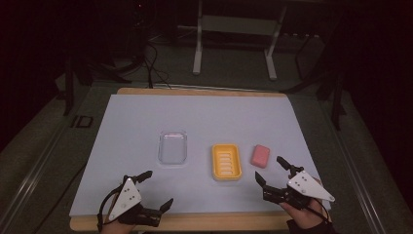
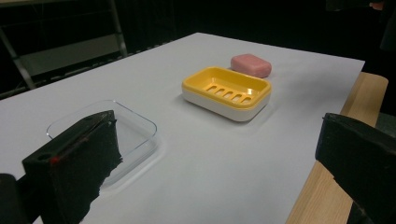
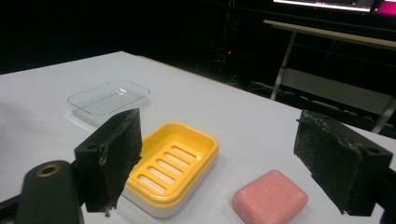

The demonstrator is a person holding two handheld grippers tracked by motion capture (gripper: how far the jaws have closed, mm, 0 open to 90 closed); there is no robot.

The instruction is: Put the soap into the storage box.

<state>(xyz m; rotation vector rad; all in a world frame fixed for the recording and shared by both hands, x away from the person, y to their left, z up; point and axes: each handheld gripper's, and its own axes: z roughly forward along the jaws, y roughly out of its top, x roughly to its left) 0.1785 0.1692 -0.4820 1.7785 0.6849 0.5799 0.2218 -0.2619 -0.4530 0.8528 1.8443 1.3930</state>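
Lying flat on the pale sheet, the pink soap bar (image 3: 270, 197), a matte rounded block, sat just beside the yellow soap dish (image 3: 173, 161), whose slotted tray topped a white base. Beyond the dish stood a clear plastic lid (image 1: 173, 147) with rounded corners. The right gripper (image 1: 272, 169) hovered near the soap, jaws spread and empty; the left gripper (image 1: 155, 189) likewise gaped, holding nothing.

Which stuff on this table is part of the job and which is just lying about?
Likely part of the job:
pink soap bar
yellow soap dish
right claw, open, nearest the soap
left claw, open

Lying about:
clear plastic lid
metal stand behind the table
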